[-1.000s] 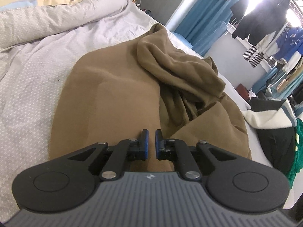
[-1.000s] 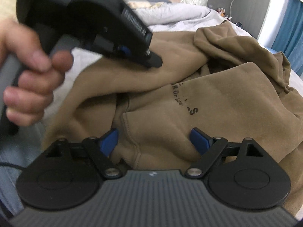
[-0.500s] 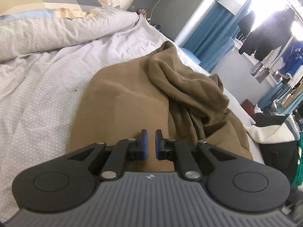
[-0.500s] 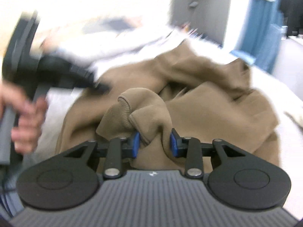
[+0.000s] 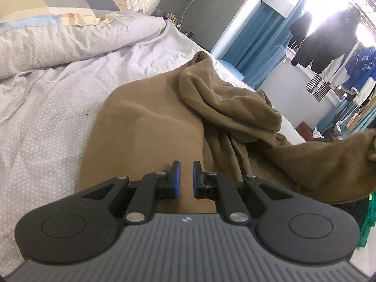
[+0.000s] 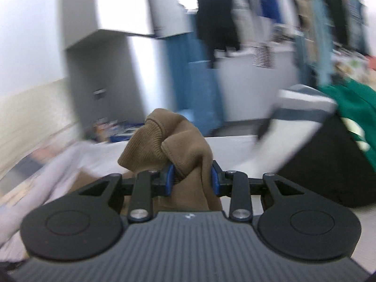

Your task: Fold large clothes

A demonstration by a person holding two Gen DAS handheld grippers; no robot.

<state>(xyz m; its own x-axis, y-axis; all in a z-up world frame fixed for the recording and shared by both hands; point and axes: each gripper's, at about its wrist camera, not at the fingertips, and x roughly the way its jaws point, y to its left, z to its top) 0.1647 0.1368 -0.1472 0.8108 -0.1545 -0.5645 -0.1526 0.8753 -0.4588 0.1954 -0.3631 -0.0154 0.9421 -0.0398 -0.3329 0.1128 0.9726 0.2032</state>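
A brown sweatshirt (image 5: 145,127) lies spread on the bed, its far part bunched into folds. My left gripper (image 5: 185,176) hovers low over its near flat part, shut, with only a narrow slit between the pads and no cloth in it. My right gripper (image 6: 191,178) is shut on a bunched fold of the same sweatshirt (image 6: 178,141), with a ribbed edge (image 6: 141,145) sticking up above the pads. In the left wrist view that lifted part (image 5: 329,162) stretches off toward the right edge. The right wrist view is blurred by motion.
The white patterned bed sheet (image 5: 47,108) and a pillow (image 5: 58,40) lie to the left. Blue curtains (image 5: 253,54) and hanging clothes (image 5: 329,40) stand beyond the bed. A pile of black, white and green garments (image 6: 340,152) sits at the right.
My right gripper closed on a fold of the sweatshirt, then swung up and to the right, pulling the cloth off the bed. The left gripper stayed in place and tilted up slightly.
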